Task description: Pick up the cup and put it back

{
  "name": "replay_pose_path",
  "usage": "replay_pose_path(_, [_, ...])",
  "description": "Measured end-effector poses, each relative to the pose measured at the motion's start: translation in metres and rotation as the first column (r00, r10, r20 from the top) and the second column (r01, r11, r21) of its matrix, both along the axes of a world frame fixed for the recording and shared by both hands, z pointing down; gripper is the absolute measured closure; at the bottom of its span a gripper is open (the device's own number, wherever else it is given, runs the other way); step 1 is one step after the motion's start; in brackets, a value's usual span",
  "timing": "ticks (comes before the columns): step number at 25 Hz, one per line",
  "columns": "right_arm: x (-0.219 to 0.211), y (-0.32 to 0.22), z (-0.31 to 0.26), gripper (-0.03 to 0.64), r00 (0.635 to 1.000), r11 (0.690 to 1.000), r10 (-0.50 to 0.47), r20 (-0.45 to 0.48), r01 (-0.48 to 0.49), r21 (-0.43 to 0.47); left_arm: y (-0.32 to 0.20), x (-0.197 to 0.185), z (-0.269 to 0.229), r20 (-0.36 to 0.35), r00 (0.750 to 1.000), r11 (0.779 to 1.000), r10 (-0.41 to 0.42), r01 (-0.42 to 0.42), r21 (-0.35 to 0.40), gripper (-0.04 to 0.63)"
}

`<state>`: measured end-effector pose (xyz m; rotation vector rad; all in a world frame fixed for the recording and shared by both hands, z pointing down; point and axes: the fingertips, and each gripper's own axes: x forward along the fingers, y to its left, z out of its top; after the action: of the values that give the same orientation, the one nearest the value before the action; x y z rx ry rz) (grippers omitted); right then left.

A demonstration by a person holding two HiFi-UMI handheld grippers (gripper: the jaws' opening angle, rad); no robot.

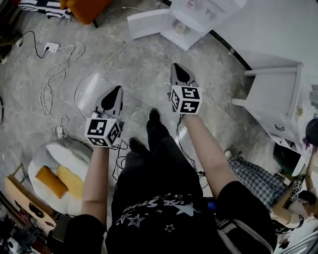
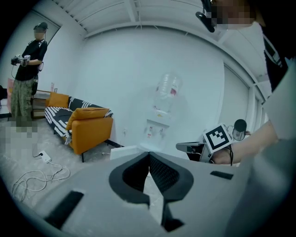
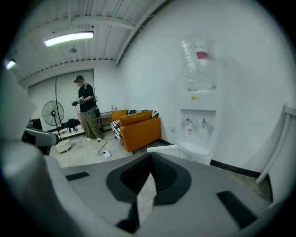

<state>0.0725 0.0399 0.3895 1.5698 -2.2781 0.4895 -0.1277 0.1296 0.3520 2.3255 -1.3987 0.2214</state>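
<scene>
**Both grippers empty, pointed toward the water dispenser**

- Left gripper: jaws pressed together, nothing between them. Held out over the grey floor, short of the water dispenser and off to its left in the head view.
- Right gripper: jaws pressed together, nothing between them. Nearer the water dispenser than the left one; its own view looks almost straight at the dispenser's taps and tray.
- Cup: cannot be made out in any view. The dispenser's niche is too small and pale in the head view to tell whether it stands there.
- Orange sofa: against the wall to the left of the water dispenser, well apart from it.
- White cable: lies in loops on the floor, further left of the water dispenser than the left gripper.
- Second person: stands beyond the sofa, far from the water dispenser, beside a standing fan.
</scene>
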Motion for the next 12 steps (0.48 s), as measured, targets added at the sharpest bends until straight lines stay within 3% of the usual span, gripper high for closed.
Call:
replay_pose_path(6, [-0.021,0.061,-0.067,0.612,0.999,0.998,-0.009,-0.033,0.011,0.058,0.045,-0.025,-0.044,-0.041,0.999,0.999,0.002,0.0,0.048,0.586])
replay_pose_path(12, [-0.033,0.125,-0.121,0.612,0.999,0.995,-0.014,-0.032,0.017,0.097,0.091,-0.022,-0.08,-0.078,0.997,0.997,0.023,-0.018,0.069,0.586])
